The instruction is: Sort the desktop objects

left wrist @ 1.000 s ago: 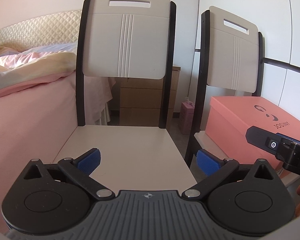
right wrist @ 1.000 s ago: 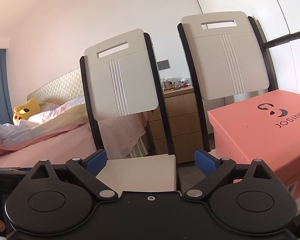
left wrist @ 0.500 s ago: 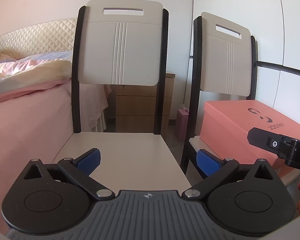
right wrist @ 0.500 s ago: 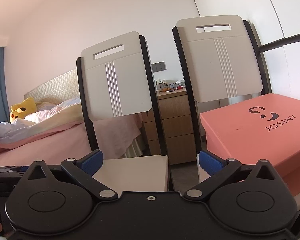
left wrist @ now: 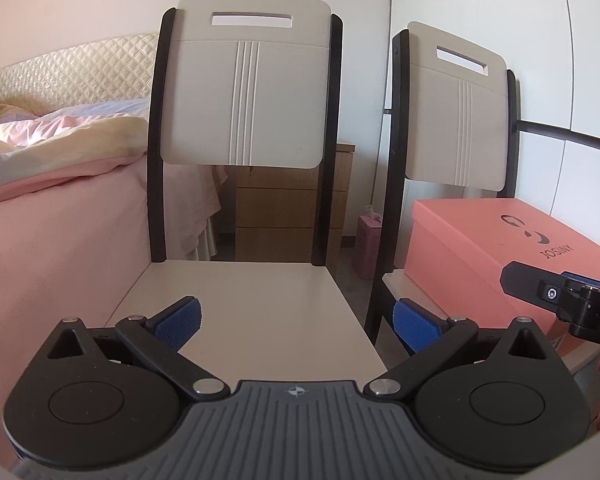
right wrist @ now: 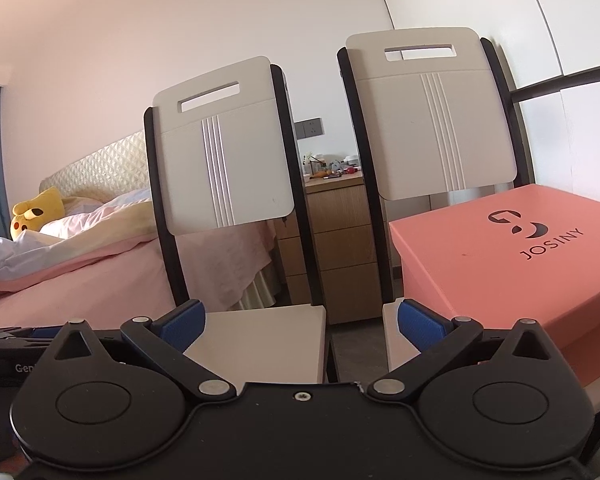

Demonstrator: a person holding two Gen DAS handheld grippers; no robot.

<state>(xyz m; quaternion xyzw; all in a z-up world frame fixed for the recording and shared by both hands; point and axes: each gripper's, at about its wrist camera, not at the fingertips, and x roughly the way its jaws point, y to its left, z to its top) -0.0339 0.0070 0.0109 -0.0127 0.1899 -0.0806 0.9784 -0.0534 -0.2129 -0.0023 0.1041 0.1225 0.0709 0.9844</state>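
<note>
Pink box (right wrist: 512, 256): a closed salmon-pink shoebox with a dark logo, sitting on the seat of the right-hand chair (right wrist: 432, 120). It looks like the only candidate for sorting; no desk shows in either view.
Why there: probably parked on the seat as a makeshift work surface, within easy reach of the right-hand tool.
Left chair (left wrist: 248, 92): its pale seat is bare, perhaps kept free as a place to put things down.
Right gripper (right wrist: 300, 322): blue pads spread wide apart, nothing between them, aimed at the gap between the two chairs.
Left gripper (left wrist: 298, 320): jaws likewise wide apart and holding nothing, poised over the bare seat.
Surroundings: a bed (left wrist: 52, 208) with pink covers to the left, a wooden drawer unit (right wrist: 336, 236) behind the chairs.
Hidden or unclear: the box's contents are unseen under its lid. Small items on top of the drawer unit are too tiny to identify. Only a fingertip of the person shows at the frame edges.
</note>
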